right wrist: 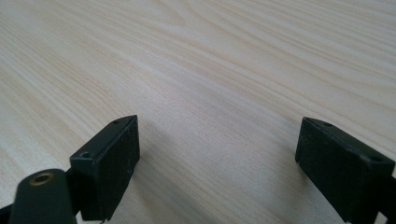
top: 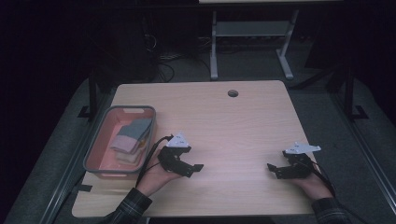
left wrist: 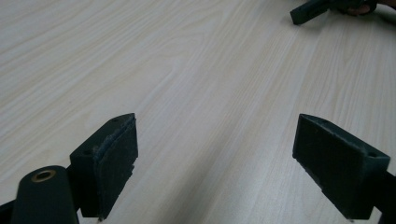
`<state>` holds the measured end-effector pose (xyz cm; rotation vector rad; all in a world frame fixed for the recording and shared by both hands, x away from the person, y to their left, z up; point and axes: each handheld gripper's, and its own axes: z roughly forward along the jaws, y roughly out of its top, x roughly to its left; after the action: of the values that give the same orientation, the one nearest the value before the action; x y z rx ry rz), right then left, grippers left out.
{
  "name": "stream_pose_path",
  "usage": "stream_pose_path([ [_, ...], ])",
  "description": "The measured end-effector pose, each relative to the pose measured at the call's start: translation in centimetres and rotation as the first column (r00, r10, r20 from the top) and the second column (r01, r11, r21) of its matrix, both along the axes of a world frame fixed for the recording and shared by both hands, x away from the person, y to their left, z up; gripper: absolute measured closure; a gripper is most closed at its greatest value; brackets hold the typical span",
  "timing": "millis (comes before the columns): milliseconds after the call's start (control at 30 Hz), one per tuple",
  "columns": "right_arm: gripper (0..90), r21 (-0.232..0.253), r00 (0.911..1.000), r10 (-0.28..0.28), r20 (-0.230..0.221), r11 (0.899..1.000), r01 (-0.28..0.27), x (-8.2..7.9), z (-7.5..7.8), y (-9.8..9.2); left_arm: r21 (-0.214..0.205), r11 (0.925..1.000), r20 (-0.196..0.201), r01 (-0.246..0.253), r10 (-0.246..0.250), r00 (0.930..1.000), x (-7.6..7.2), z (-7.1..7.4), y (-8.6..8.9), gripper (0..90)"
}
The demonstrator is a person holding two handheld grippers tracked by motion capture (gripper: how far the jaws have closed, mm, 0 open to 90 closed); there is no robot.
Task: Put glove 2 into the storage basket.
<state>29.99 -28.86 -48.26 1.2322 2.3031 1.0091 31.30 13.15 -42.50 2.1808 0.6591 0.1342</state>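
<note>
Both grippers rest low over a light wooden table (top: 224, 121). My left gripper (top: 194, 169) sits at the front left, just right of a basket, pointing right. In the left gripper view the left gripper (left wrist: 217, 163) is open, its jaws wide apart over bare wood, and the right gripper (left wrist: 310, 10) shows far off at the top. At the front right lies my right gripper (top: 274, 170), pointing left. Seen in its own view, the right gripper (right wrist: 217, 163) is open with nothing between its jaws.
A grey-rimmed pink basket (top: 95, 154) at the table's left holds folded socks (top: 131, 135) in grey, pink and yellow. A round cable hole (top: 232, 93) sits near the far edge. Beyond the table stand a white desk frame (top: 252, 42) and cables on the floor.
</note>
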Motion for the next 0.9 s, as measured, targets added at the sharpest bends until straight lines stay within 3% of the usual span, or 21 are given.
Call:
stream_pose_path([
  [200,13.3,0.000,1.0000,0.000,0.001,1.000,0.000,0.0,0.0,0.0,0.023,0.9997,0.019,0.002,-0.003,0.9998,-0.5,-1.3,-0.3,13.6],
  [267,13.3,0.000,1.0000,0.000,0.000,1.000,0.000,0.0,0.0,0.0,0.050,0.9987,0.029,0.002,-0.004,0.9996,-0.6,-1.8,-0.5,13.6],
  [533,13.3,0.000,1.0000,0.000,0.000,1.000,0.000,0.0,0.0,0.0,0.102,0.9947,0.015,0.015,-0.017,0.9998,-0.8,-3.7,-1.6,13.6],
  [667,13.3,0.000,1.0000,0.000,0.000,1.000,0.000,0.0,0.0,0.0,0.165,0.9858,0.030,0.031,-0.036,0.9989,-1.0,-4.3,-2.1,13.2],
  [700,13.3,0.000,1.0000,0.000,0.000,1.000,0.000,0.0,0.0,0.0,0.166,0.9856,0.022,0.032,-0.037,0.9991,-1.0,-4.5,-2.3,13.0],
  [900,13.3,0.000,1.0000,0.000,0.000,1.000,0.000,0.0,0.0,0.0,0.112,0.9932,0.075,0.030,-0.039,0.9964,-1.3,-5.3,-2.1,12.1],
])
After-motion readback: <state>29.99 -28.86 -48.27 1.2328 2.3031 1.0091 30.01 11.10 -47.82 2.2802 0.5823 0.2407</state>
